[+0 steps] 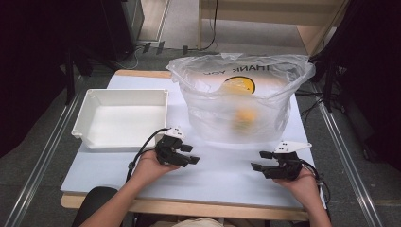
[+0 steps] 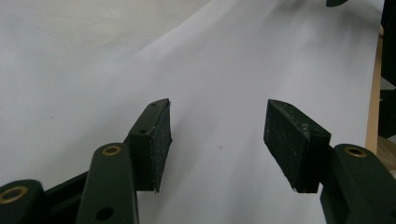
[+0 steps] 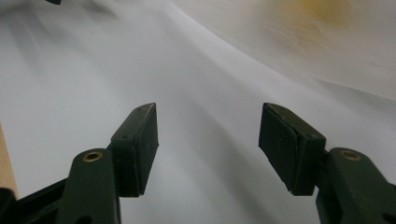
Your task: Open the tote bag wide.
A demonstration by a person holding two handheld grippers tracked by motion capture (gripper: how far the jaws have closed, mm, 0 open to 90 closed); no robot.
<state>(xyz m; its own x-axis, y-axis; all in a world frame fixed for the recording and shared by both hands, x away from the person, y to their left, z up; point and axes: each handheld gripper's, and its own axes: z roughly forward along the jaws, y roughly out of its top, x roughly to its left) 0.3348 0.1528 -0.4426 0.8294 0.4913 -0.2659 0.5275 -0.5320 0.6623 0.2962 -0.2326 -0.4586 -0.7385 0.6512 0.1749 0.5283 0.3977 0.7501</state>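
Bag (image 1: 241, 101) upright, mouth upward

bin (image 1: 120, 118) left of bag (image 1: 241, 101), on table (image 1: 222, 177)

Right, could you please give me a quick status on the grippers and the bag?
Left hand-held gripper open, empty. Right hand-held gripper open, empty. Plastic bag upright on table, untouched, orange item inside. White bin left of it; nothing in the way.

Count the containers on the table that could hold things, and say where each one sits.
2: a white bin at the left, and a clear plastic bag right of it, with blurred yellow-orange contents.
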